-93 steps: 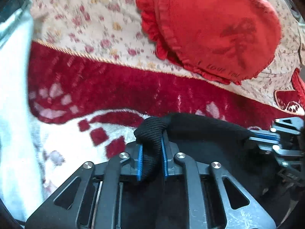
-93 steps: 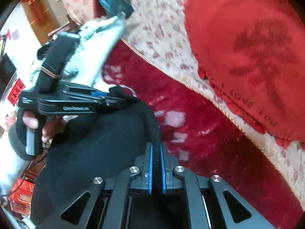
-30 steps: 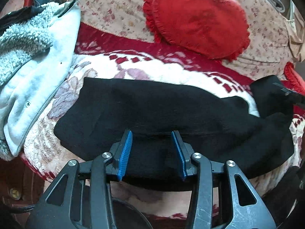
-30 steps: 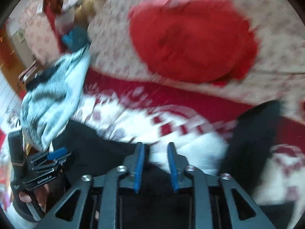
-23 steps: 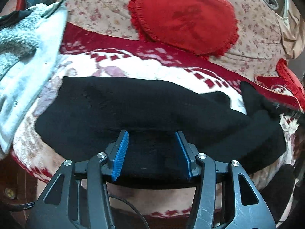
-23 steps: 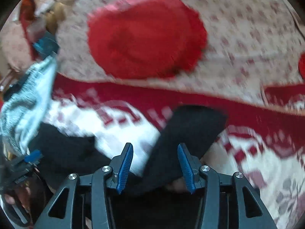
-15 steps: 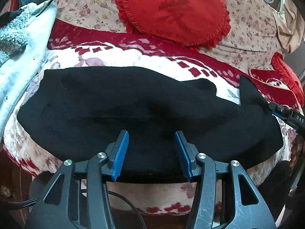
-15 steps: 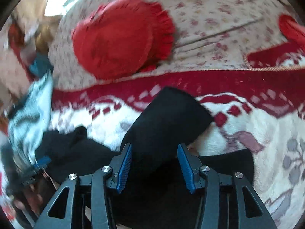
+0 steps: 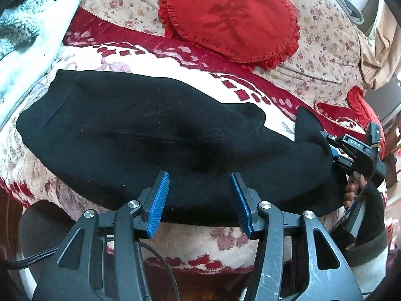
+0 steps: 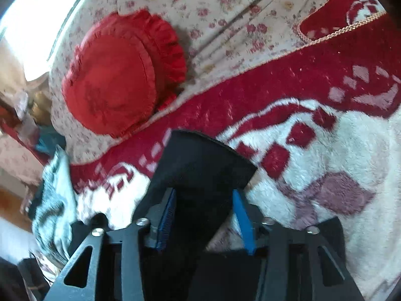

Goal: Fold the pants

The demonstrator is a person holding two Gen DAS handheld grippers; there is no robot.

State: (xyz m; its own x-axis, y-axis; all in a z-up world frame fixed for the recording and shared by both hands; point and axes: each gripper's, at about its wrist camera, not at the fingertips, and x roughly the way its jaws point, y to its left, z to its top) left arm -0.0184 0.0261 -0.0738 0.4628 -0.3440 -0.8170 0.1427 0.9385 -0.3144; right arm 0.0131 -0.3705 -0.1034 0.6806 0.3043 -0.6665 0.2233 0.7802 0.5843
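Left wrist view: black pants [image 9: 155, 135] lie spread lengthwise on a red-and-cream blanket [image 9: 225, 240] over a sofa, a red heart cushion [image 9: 230, 17] behind them. The left claw [image 9: 199, 200] hovers at the near edge of the pants, jaws well apart, gripping nothing. At far right the right claw [image 9: 333, 150] meets the leg end, where one corner stands peaked. Right wrist view: blurred; the right claw [image 10: 204, 215] has a black leg end [image 10: 203, 160] between its blue pads [image 10: 241, 215], jaws closing, pads seemingly not yet pressing the cloth. Judgement: step in hand is taking hold of the leg end for a lengthwise fold. Next move calls for a firm pinch, then carrying that end across toward the waist while the left claw steadies the near edge.
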